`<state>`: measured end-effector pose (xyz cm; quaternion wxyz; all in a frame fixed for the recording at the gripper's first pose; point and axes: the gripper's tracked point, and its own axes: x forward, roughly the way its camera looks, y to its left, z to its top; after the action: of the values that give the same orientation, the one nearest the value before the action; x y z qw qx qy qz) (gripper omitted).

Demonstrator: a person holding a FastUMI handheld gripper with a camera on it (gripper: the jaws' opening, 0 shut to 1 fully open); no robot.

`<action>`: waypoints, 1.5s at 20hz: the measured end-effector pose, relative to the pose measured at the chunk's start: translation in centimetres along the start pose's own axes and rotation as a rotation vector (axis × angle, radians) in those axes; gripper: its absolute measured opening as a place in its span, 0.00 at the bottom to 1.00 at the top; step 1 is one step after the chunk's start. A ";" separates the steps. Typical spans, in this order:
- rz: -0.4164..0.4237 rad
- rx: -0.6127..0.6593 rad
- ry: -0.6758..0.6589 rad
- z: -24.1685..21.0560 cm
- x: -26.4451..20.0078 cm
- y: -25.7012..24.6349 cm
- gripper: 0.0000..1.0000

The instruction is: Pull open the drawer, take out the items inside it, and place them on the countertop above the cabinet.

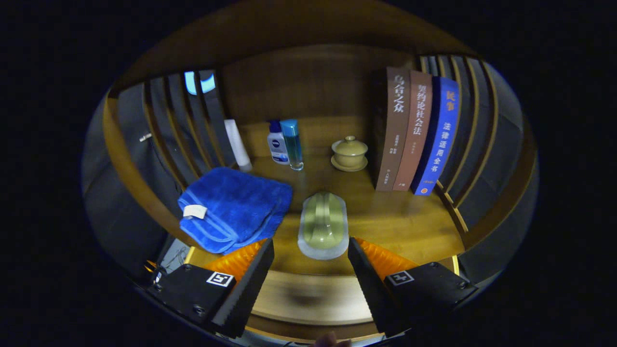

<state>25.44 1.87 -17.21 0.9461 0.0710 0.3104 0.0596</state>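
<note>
A pale green oblong item (323, 225) with a whitish base lies flat on the wooden countertop (405, 226). Its near end sits between my fingertips, with a gap on each side. My gripper (311, 243) is open and neither finger presses on the item. A folded blue towel (234, 207) with a white tag lies on the countertop just beyond my left finger (250, 284). The countertop's rounded front edge (308, 301) runs below the fingers.
At the back stand a white tube (238, 144), a white-and-blue bottle (277, 143), a teal bottle (292, 143) and a lidded tea bowl on a saucer (349, 153). Three upright books (415, 132) stand at the right. Slatted side walls (188, 130) close in both sides.
</note>
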 end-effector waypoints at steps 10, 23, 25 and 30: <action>-0.022 0.044 -0.374 -3.1 -13.0 0.1 1.00; -0.103 -0.046 -0.487 -16.1 -15.5 0.8 1.00; -0.116 -0.063 -0.477 -18.5 -13.7 0.6 0.99; -0.116 -0.066 -0.442 -21.5 -9.6 0.4 1.00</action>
<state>4.93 2.84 -28.71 0.9947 0.0335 0.0973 -0.0020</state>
